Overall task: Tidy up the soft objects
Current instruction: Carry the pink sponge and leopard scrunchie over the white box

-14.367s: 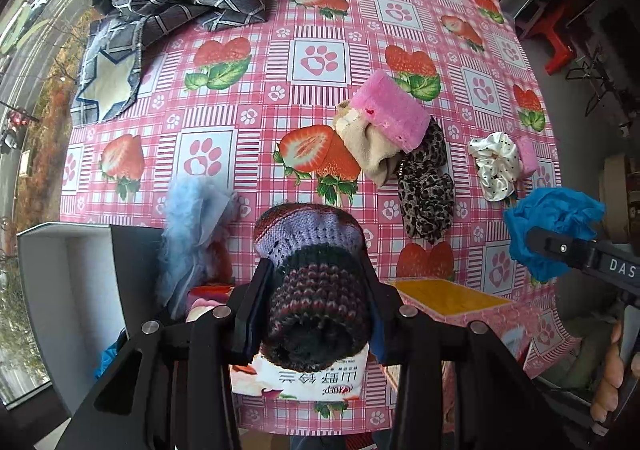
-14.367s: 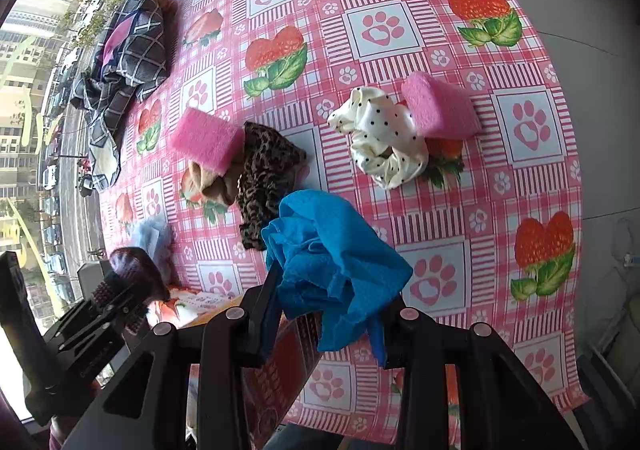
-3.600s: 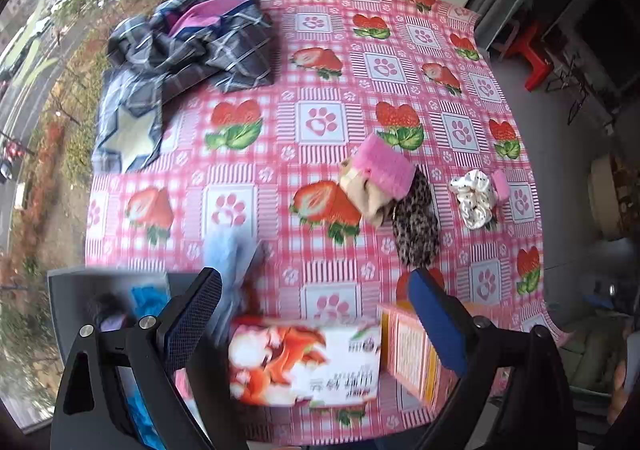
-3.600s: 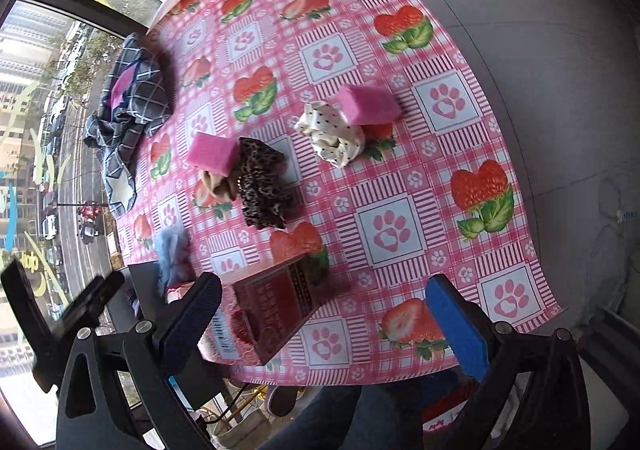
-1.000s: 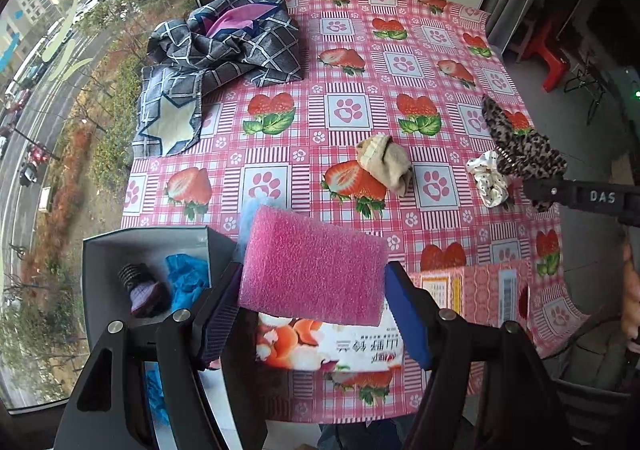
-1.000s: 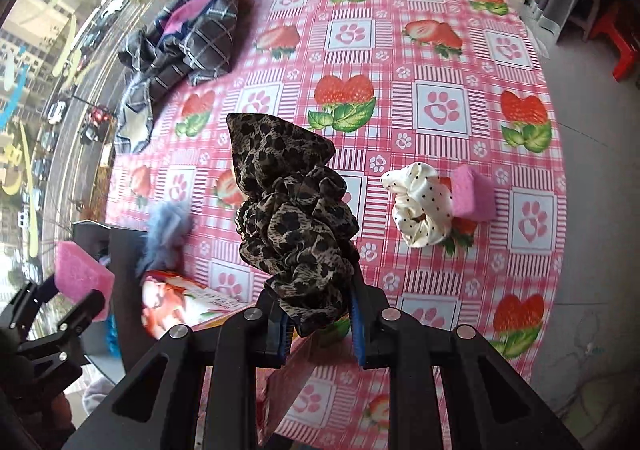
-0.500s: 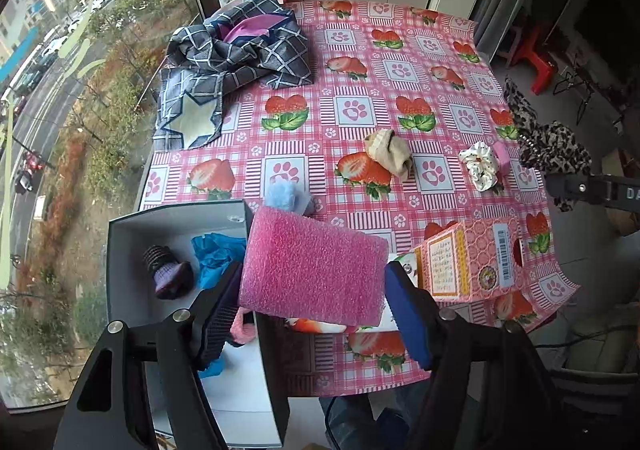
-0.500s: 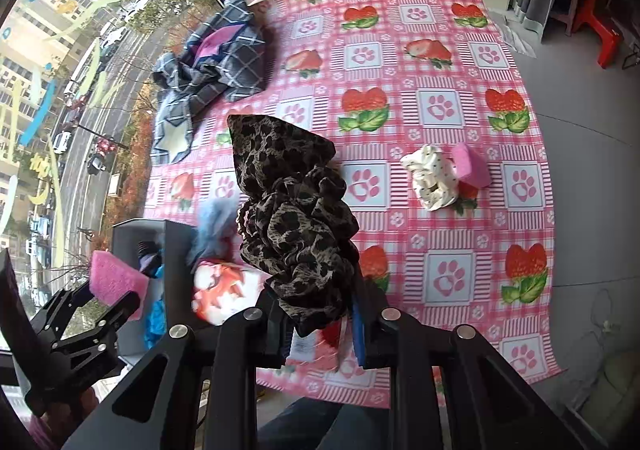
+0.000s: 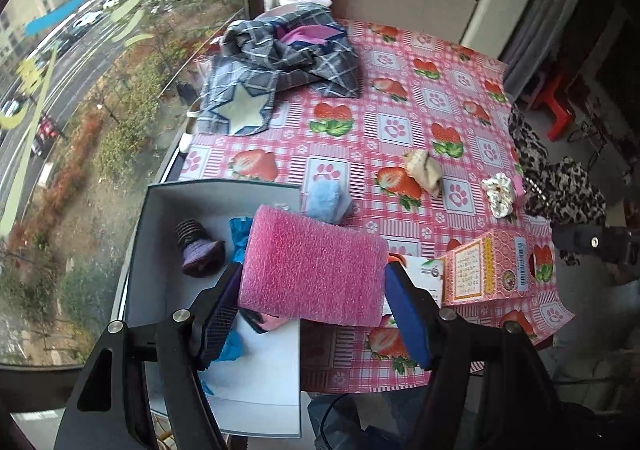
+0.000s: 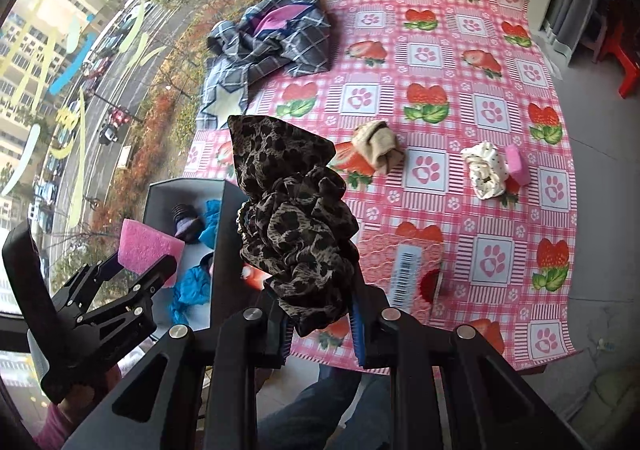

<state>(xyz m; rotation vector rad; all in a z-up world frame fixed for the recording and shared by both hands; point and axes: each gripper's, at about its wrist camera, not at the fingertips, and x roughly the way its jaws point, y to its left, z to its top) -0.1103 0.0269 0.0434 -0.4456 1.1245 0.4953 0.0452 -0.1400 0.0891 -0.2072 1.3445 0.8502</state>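
Note:
My left gripper [image 9: 316, 314] is shut on a pink foam sponge [image 9: 312, 270] and holds it above the right side of the grey open box [image 9: 160, 246], which stands off the table's left front edge. The box holds a purple knitted roll [image 9: 198, 248] and blue cloth [image 9: 240, 234]. My right gripper [image 10: 320, 334] is shut on a leopard-print scrunchie [image 10: 292, 218], held high above the table's front edge. On the pink tablecloth [image 9: 400, 98] lie a light blue fluffy piece [image 9: 328, 198], a beige sock [image 9: 424, 168], a white dotted scrunchie [image 10: 486, 170] and a small pink sponge [image 10: 516, 164].
A plaid garment [image 9: 288, 62] lies at the table's far left. A pink carton [image 9: 488, 270] and a white printed box [image 9: 420, 274] stand at the front edge. A window runs along the left. A red stool [image 9: 556, 110] stands at the far right.
Both grippers have risen and pulled back with their loads. The left one has shifted left, so the sponge is now over the grey box.

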